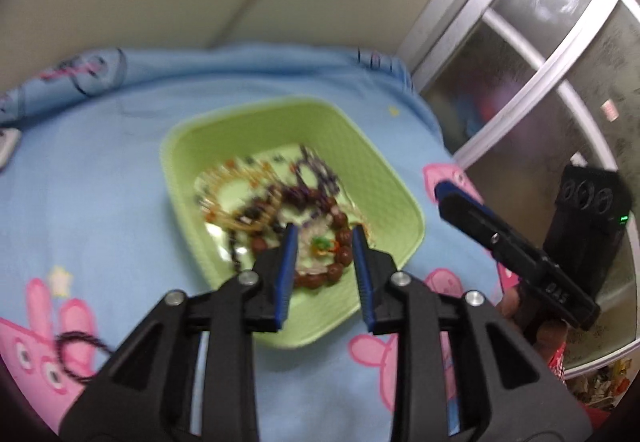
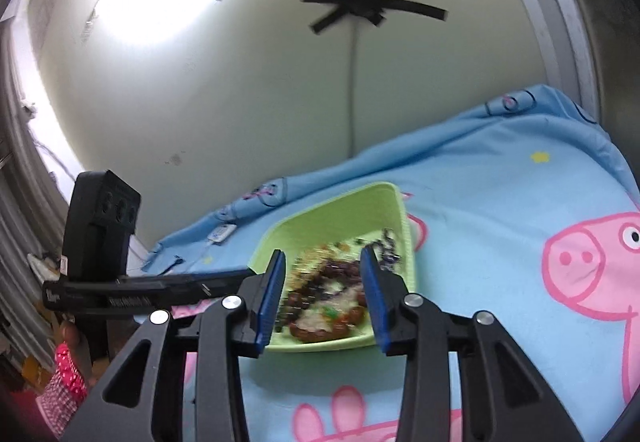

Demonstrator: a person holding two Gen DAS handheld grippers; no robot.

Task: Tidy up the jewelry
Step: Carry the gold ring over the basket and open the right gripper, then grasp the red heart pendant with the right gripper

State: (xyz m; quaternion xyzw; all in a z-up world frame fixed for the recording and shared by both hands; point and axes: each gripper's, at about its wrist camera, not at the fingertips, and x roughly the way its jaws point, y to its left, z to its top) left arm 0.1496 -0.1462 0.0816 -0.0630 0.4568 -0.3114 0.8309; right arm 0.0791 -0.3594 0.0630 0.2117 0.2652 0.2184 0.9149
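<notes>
Your green tray (image 1: 362, 157) sits on the blue cartoon-print blanket (image 1: 92, 177) and holds the whole tangle of jewelry (image 1: 276, 201). A brown bead bracelet (image 1: 340, 242) lies nearest you, dark purple beads (image 1: 316, 169) sit toward the far side, and a pale gold chain (image 1: 224, 181) lies on the left. The pieces overlap, and blur hides finer detail. Your left gripper (image 1: 324, 274) hovers over the tray's near edge, jaws parted and empty. Your right gripper (image 2: 322, 298) also stands released, gripping nothing. A dark cord loop (image 1: 78, 356) lies on the blanket, left of the tray.
</notes>
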